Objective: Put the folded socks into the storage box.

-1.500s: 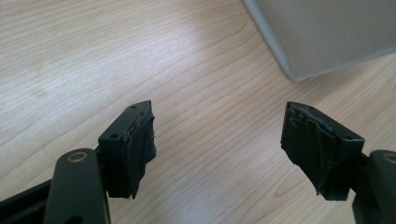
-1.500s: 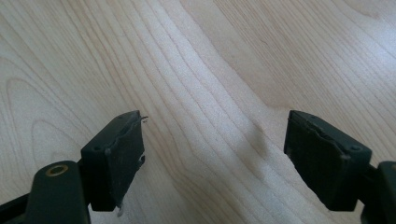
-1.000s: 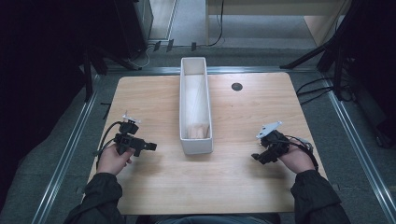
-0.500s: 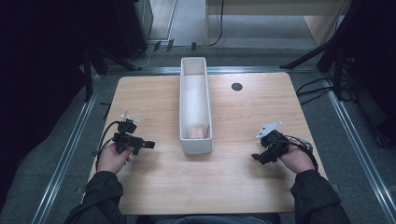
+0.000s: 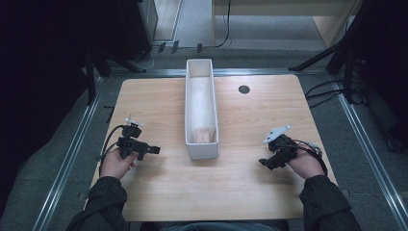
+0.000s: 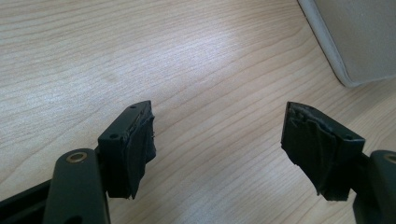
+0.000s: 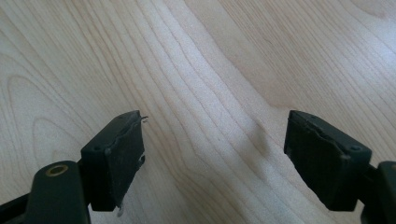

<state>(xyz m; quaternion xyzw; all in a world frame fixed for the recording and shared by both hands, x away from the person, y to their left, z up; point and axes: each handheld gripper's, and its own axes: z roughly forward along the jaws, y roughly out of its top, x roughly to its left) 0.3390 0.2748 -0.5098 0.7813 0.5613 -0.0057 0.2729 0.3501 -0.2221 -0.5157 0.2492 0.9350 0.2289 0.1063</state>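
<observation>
Starting at the left side of the wooden table (image 5: 159, 192): the left gripper (image 5: 153, 150) sits in the person's hand near that edge, jaws spread wide with nothing between them, pointing across at the long white bin (image 5: 201, 149). Bare wood lies between its tips and the bin wall, so that gap is free space. The left gripper view (image 6: 219, 140) puts the bin's rounded near corner (image 6: 355, 56) up at the top right, well apart from the pads.

The bin runs down the middle of the table, lengthwise away from the person, with something pale lying in its near end (image 5: 203, 134).

Over on the right, the right gripper (image 5: 263, 162) is released too, jaws wide apart and angled toward the bin, open tabletop all around it. A small dark hole (image 5: 244, 89) sits near the far edge.
</observation>
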